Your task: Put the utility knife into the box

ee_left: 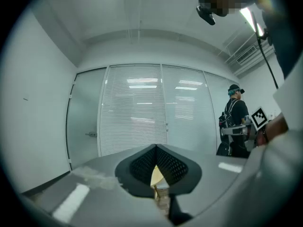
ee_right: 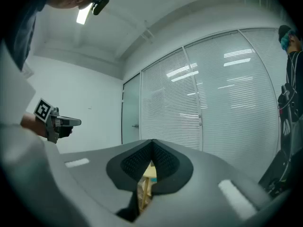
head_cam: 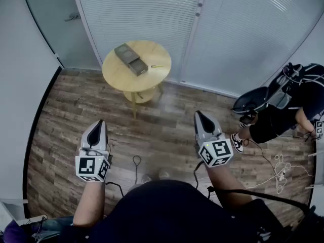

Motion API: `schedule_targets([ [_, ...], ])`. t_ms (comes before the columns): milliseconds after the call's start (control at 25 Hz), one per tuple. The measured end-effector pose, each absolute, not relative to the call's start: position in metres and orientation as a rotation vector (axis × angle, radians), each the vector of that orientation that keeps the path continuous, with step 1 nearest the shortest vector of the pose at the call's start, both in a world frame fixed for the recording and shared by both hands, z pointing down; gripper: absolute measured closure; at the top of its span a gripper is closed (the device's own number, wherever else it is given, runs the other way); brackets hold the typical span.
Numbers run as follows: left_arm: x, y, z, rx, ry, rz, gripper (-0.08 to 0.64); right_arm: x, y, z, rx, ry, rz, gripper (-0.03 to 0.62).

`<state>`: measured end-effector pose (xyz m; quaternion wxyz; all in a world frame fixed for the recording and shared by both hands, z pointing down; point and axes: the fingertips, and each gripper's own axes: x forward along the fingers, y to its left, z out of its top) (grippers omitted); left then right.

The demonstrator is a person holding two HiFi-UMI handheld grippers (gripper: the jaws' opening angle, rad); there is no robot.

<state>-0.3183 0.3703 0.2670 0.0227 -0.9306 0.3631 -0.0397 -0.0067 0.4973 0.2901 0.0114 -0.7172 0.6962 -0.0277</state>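
Head view: found left tongs and right tongs pressed together, empty, level, well apart from the round tabletop at 12 o'clock. Spotted box there, drawer slid open, with a thin sliver, probably the utility knife, near its 3 o'clock. Needed closing in first, then spreading one pair and pinching across the knife's narrow body

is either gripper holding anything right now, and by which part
Nothing is held. The left gripper and right gripper are both shut and empty; the knife lies on the table by the box.
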Motion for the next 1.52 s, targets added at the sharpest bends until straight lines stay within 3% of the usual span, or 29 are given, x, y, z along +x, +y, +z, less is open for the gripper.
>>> schedule_targets([
  [240,-0.323,0.374,0.253,-2.839,1.137,-0.049,0.557,-0.015,0.498,0.293,-2.218,2.171,-0.086,0.586],
  [880,-0.238,0.376,0.297,-2.881,1.03,-0.223,0.557,0.036,0.494,0.322,-2.165,2.257,-0.154,0.586],
  [1160,-0.232,0.334,0.299,-2.9,1.072,-0.207,0.557,0.053,0.46,0.338,-2.094,2.254,-0.32,0.586],
  [1520,-0.217,0.232,0.303,-2.909,1.043,-0.206,0.557,0.057,0.383,0.331,-2.105,2.292,-0.288,0.586],
])
